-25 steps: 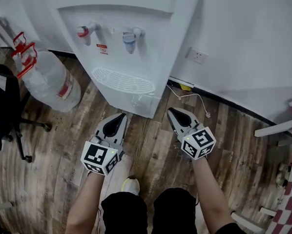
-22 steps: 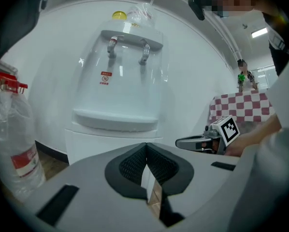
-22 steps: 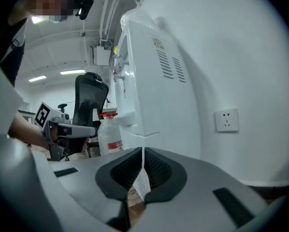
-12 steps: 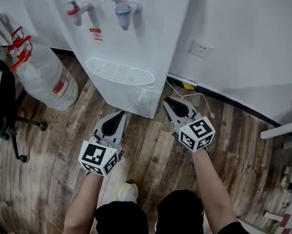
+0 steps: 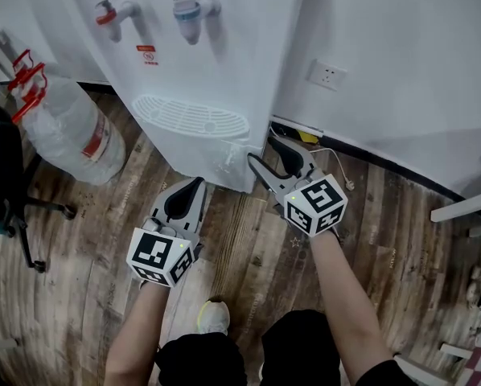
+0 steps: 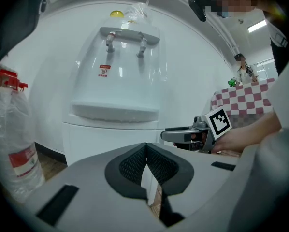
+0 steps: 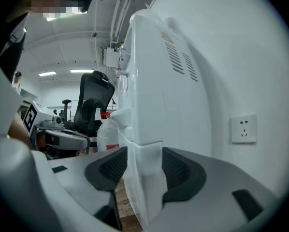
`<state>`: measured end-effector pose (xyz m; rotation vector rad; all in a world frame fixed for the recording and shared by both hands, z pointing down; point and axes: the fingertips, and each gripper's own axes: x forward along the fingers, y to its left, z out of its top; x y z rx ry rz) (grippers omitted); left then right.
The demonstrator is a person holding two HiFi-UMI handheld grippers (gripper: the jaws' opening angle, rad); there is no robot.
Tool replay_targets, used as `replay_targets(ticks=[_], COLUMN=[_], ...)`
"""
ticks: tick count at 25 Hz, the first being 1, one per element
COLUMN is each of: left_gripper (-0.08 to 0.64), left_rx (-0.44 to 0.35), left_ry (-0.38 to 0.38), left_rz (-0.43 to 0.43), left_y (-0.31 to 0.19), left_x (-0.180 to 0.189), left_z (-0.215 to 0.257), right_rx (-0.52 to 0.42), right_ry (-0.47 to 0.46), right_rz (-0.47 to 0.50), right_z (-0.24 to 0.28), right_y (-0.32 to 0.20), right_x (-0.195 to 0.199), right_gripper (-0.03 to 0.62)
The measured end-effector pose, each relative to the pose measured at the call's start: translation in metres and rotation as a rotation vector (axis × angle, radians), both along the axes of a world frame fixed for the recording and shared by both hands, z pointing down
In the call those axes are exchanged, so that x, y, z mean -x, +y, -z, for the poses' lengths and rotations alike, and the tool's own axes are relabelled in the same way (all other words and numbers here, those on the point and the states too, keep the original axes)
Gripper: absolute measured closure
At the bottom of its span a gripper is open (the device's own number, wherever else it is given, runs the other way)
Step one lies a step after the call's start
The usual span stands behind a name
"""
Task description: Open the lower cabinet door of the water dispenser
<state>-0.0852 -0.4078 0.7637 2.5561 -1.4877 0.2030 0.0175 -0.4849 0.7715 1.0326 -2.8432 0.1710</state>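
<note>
The white water dispenser point(image 5: 200, 63) stands against the wall, with a red and a blue tap above its drip tray point(image 5: 191, 117). Its lower cabinet door point(image 5: 212, 158) is closed. My right gripper point(image 5: 265, 153) is at the cabinet's right front corner. Its jaws have just been opening and now straddle the door's edge point(image 7: 144, 187) without clamping it. My left gripper point(image 5: 197, 185) hovers shut and empty in front of the cabinet door point(image 6: 110, 139), a little left of the right one. In the left gripper view its pads point(image 6: 135, 166) meet.
A large plastic water bottle point(image 5: 67, 131) lies left of the dispenser, beside a black office chair point(image 5: 7, 175). A wall socket point(image 5: 325, 75) and a floor cable point(image 5: 330, 158) are to the right. The person's shoe point(image 5: 214, 316) is on the wooden floor below the grippers.
The right gripper has moved up and left to the dispenser's right front corner, and its jaws have gone from shut to wide open. The left gripper has hardly moved.
</note>
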Motion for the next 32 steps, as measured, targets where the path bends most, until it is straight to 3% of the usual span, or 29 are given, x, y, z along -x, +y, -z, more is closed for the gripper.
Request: replay_targets(ticks=[9,13,32], left_gripper=[0.546,0.546,0.546], left_rx=[-0.011,-0.018,-0.025], left_ry=[-0.016,-0.020,-0.034], left_rz=[0.013,0.010,0.023], left_y=[0.003,0.007,0.019], left_x=[0.004,0.001,0.002], left_z=[0.004,0.008,0.012], right_rx=[-0.027,-0.049,-0.004], right_ry=[0.031,0.085,-0.004], right_rz=[-0.035,-0.047,-0.019], right_z=[0.000,-0.002,0.000], right_y=[0.000,-0.006,0.014], right_x=[0.004,0.002,0.005], right_gripper=[0.377,0.377,0.399])
